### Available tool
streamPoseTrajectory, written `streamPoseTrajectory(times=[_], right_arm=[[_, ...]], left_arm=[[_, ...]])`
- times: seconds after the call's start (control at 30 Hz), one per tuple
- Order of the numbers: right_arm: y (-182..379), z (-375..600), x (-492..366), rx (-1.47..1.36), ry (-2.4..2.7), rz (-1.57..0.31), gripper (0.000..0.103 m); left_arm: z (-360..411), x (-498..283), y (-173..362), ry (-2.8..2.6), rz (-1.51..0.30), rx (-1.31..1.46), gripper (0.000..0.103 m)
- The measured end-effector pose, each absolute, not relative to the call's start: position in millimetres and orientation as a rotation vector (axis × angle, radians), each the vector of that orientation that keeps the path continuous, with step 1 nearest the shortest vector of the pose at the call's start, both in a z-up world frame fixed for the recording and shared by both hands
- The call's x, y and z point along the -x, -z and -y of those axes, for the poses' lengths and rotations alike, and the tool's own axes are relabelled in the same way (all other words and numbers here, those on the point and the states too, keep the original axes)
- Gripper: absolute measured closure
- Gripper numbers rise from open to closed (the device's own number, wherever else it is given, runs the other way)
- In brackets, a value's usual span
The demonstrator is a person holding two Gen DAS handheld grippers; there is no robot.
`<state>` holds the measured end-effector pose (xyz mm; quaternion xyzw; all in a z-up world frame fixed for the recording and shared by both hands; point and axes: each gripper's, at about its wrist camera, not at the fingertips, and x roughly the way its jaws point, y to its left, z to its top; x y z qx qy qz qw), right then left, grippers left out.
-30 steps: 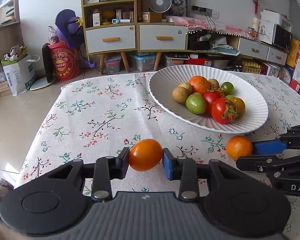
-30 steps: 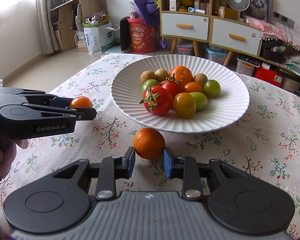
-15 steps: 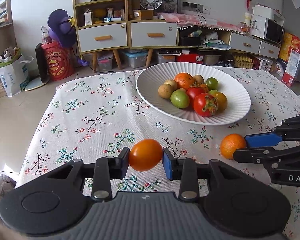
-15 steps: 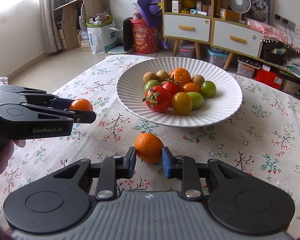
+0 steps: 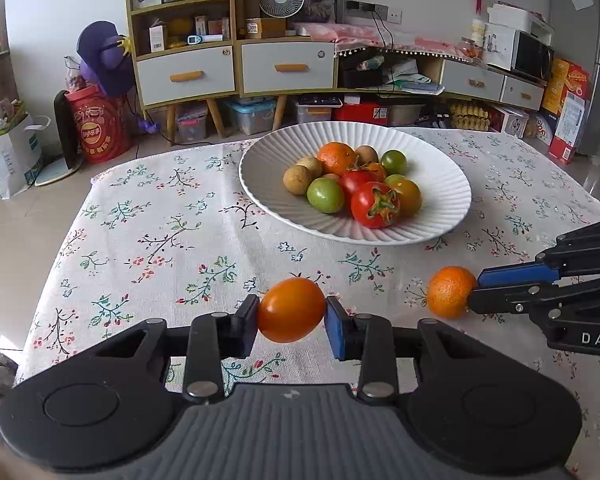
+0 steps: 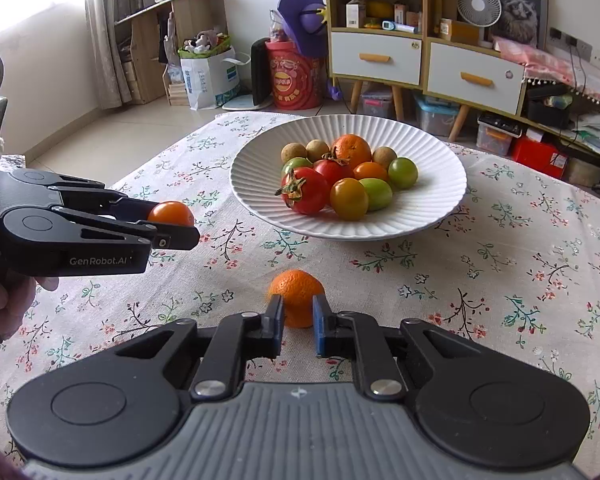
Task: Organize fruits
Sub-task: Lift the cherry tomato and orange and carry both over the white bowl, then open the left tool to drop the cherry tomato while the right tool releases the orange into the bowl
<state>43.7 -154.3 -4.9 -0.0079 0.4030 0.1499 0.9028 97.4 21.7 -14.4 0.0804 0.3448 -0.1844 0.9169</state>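
My left gripper (image 5: 291, 314) is shut on an orange tomato (image 5: 291, 309) and holds it above the flowered cloth; it also shows in the right wrist view (image 6: 171, 216). My right gripper (image 6: 297, 311) is shut on a small tangerine (image 6: 297, 290), its fingertips pinching the fruit's near side low over the cloth; the tangerine also shows in the left wrist view (image 5: 450, 296). A white ribbed plate (image 5: 444, 176) beyond both grippers holds several tomatoes, a tangerine and small brown fruits.
The flowered tablecloth (image 5: 160, 232) covers the table, whose far edge lies behind the plate. Beyond stand drawer cabinets (image 5: 236, 68), a red drum (image 5: 96, 124) and a paper bag (image 5: 12, 152) on the floor.
Both grippers have pulled back from the plate, each carrying its fruit. The right gripper's fingers have closed in on the tangerine. The plate looks farther away in both views.
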Motion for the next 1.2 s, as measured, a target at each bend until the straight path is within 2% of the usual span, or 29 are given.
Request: streamPoseTrajectory(times=[0.07,0.1,0.13,0.2,0.37,0.43,0.83,1.2], right_arm=[[6.7,155.6,-44.9,0.002,-0.314,-0.847,0.088],[7.9,156.6,-45.6,-0.010,-0.307,-0.856,0.079],[8.9,156.4,-47.0,-0.021,-0.303,-0.866,0.065],[10.1,155.1,-49.6,-0.030,-0.300,-0.871,0.059],[11.1,150.3,-55.7,-0.022,-0.282,-0.877,0.062],[11.3,150.7,-56.9,-0.023,-0.280,-0.883,0.071],[-7.9,155.1,-45.5,-0.017,-0.314,-0.827,0.072],[-25.7,171.7,-72.7,-0.087,-0.230,-0.754,0.072]], left_arm=[[-19.2,-97.4,15.9,0.384,-0.714,-0.170,0.071],[-18.2,-97.4,16.6,0.385,-0.716,-0.172,0.071],[-17.5,-97.4,17.2,0.386,-0.718,-0.175,0.071],[-16.7,-97.2,17.9,0.388,-0.721,-0.180,0.071],[-15.4,-96.1,19.2,0.389,-0.727,-0.186,0.071],[-15.7,-95.4,19.5,0.389,-0.729,-0.185,0.071],[-16.1,-94.4,7.6,0.398,-0.705,-0.157,0.071],[1.9,-106.6,-11.5,0.403,-0.650,-0.144,0.071]])
